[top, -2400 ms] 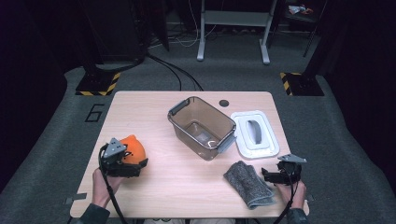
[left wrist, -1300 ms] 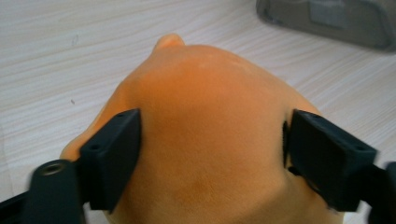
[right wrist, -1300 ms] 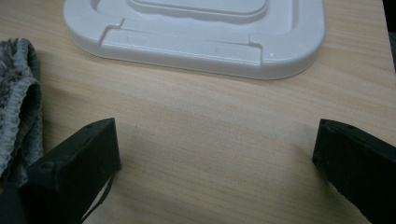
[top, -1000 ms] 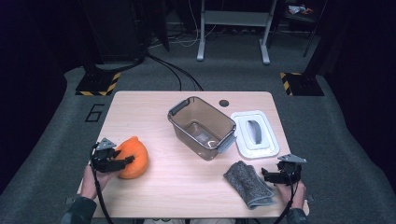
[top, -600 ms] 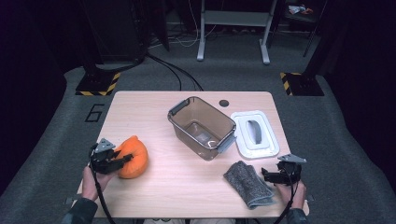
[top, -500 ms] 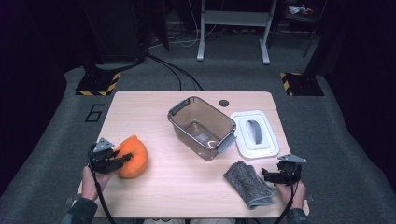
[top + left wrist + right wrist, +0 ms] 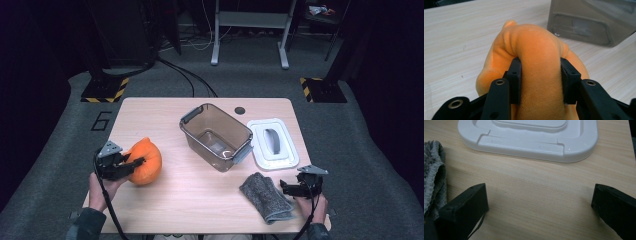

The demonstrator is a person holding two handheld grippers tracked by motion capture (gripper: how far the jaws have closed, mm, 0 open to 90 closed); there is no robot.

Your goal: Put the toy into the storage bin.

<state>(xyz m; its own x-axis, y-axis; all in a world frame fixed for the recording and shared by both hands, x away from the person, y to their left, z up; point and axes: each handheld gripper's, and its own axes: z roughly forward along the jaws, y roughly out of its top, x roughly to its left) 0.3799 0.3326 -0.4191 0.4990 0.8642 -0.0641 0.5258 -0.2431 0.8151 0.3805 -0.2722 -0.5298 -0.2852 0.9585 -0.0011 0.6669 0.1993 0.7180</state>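
Because the left hand-held gripper (image 7: 537, 82) has just clenched on one soft fold of the orange plush toy (image 7: 534, 65) at the bench's (image 7: 200, 200) near left, it could slip free before reaching the clear bin (image 7: 216, 136); the right hand-held gripper (image 7: 539, 202) rests released.

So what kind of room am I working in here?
Probably a lab or recording studio: a lone wooden table on grey carpet, hazard-striped stand bases, loose cables on the floor, dark surroundings.

Soft orange plush toy (image 7: 536, 75): underside hid behind jaws, btm edge cut it. Fuzzy grey folded cloth (image 7: 432, 180) cut at left edge.
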